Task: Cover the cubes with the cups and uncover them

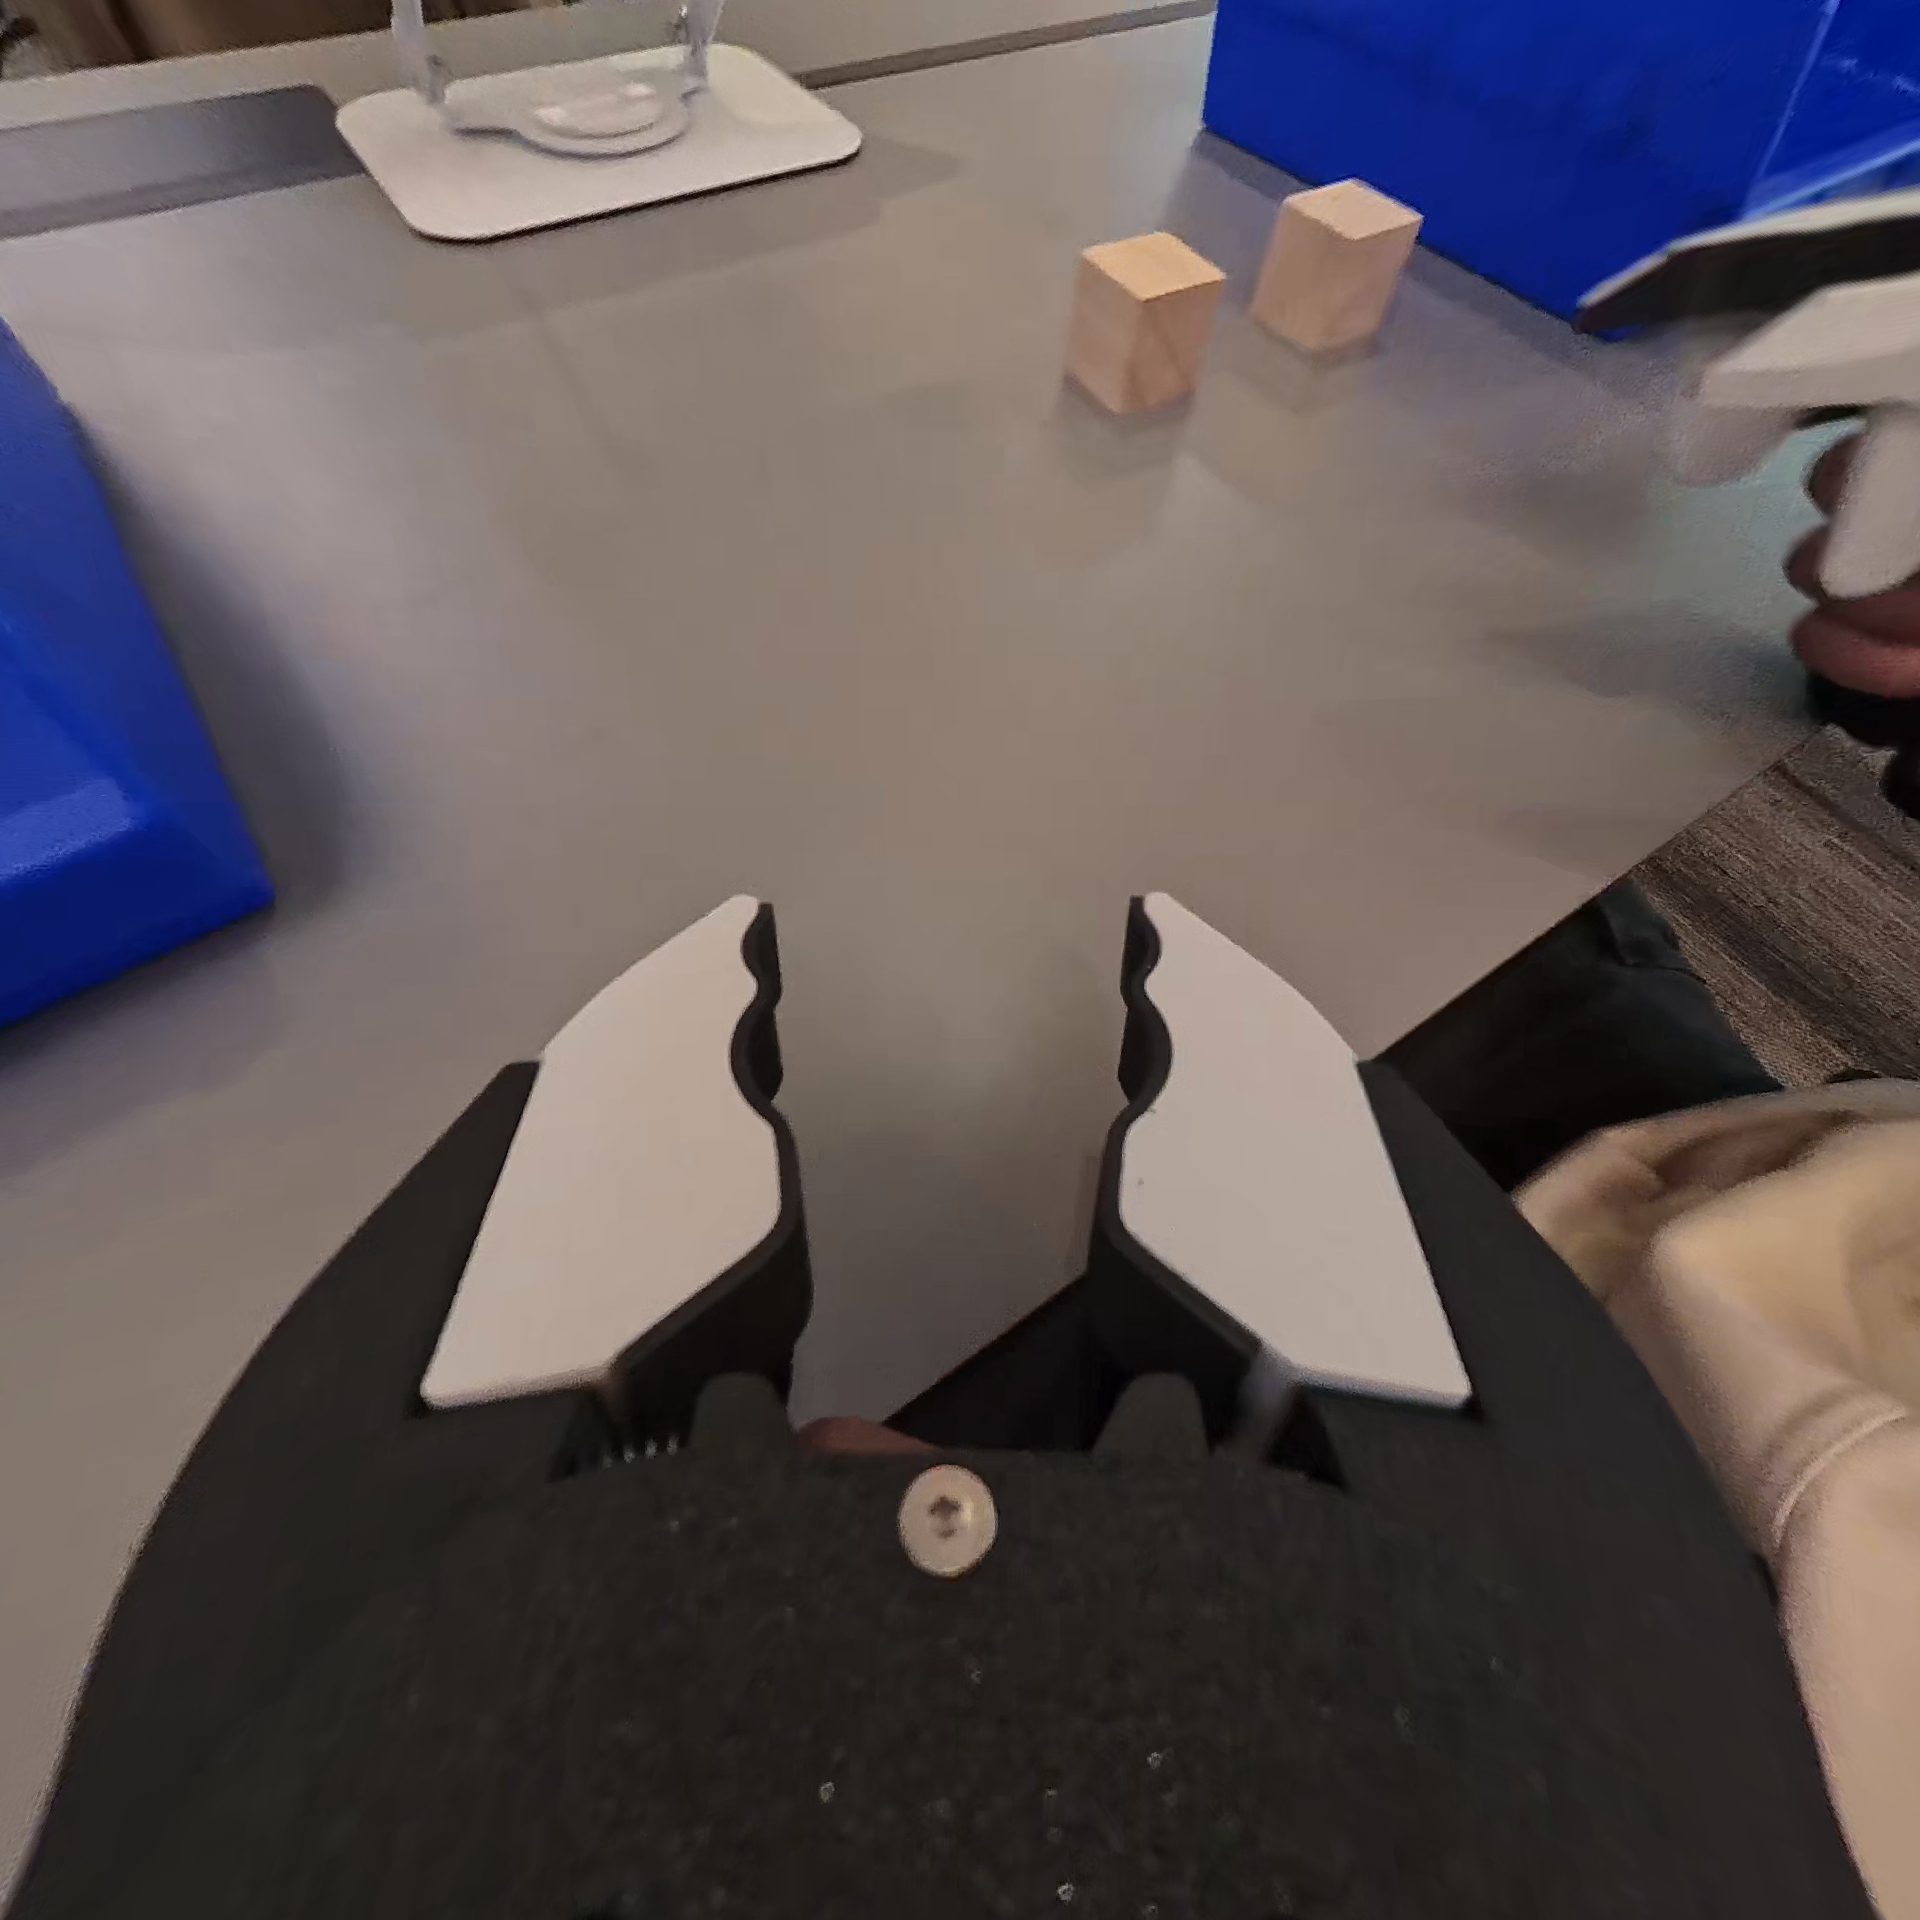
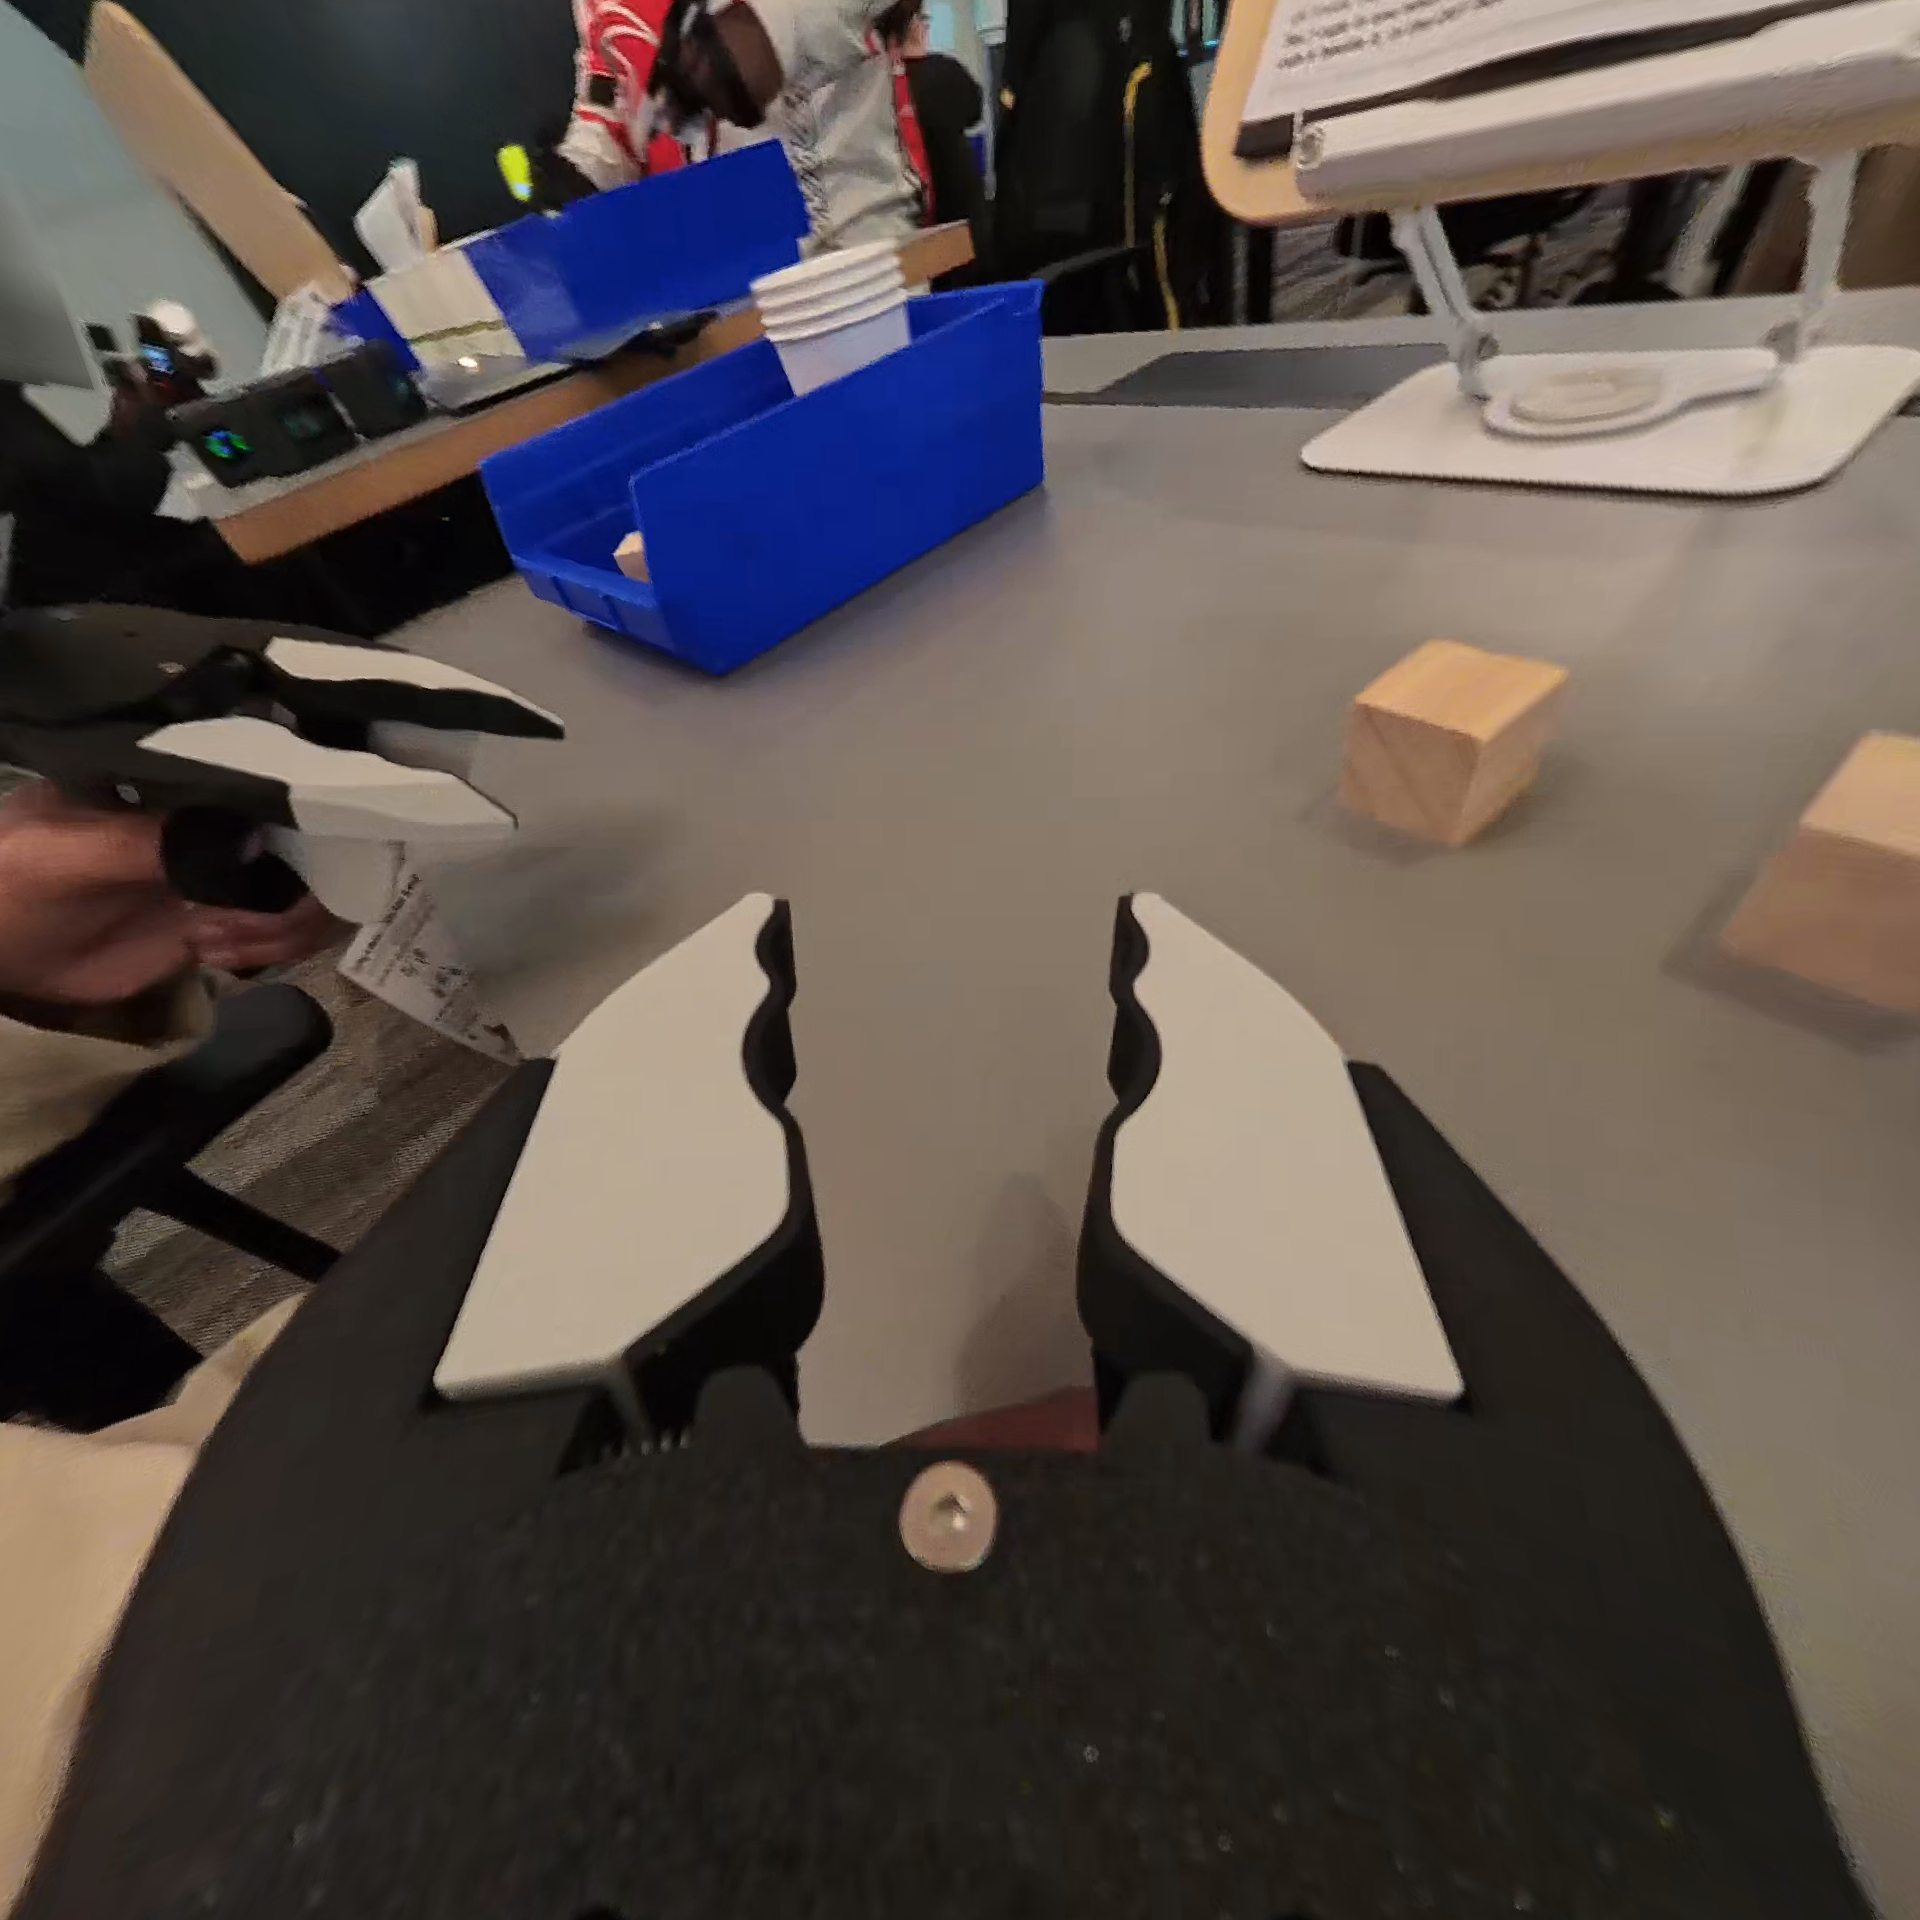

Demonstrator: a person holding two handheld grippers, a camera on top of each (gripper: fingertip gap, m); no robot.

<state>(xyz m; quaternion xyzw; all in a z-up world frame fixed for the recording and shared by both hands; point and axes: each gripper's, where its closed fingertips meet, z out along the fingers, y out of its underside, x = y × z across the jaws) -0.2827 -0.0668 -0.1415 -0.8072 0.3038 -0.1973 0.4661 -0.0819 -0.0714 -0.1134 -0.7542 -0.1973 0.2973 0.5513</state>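
Two wooden cubes stand uncovered on the grey table, one (image 1: 1143,322) nearer and one (image 1: 1335,265) behind it; in the right wrist view they are at the right (image 2: 1455,743) and at the right edge (image 2: 1839,883). A stack of white cups (image 2: 831,312) stands in a blue bin (image 2: 831,499) at the far left. My left gripper (image 1: 951,914) is open and empty above the bare table, well short of the cubes. My right gripper (image 2: 951,914) is open and empty, left of the cubes. The left gripper (image 2: 530,774) also shows in the right wrist view.
Another wooden block (image 2: 632,556) lies in the blue bin. A second blue bin (image 1: 1507,125) stands behind the cubes. A white stand base (image 1: 597,145) sits at the table's back. The table edge (image 1: 1558,935) and a chair are close on the right. A person stands in the background.
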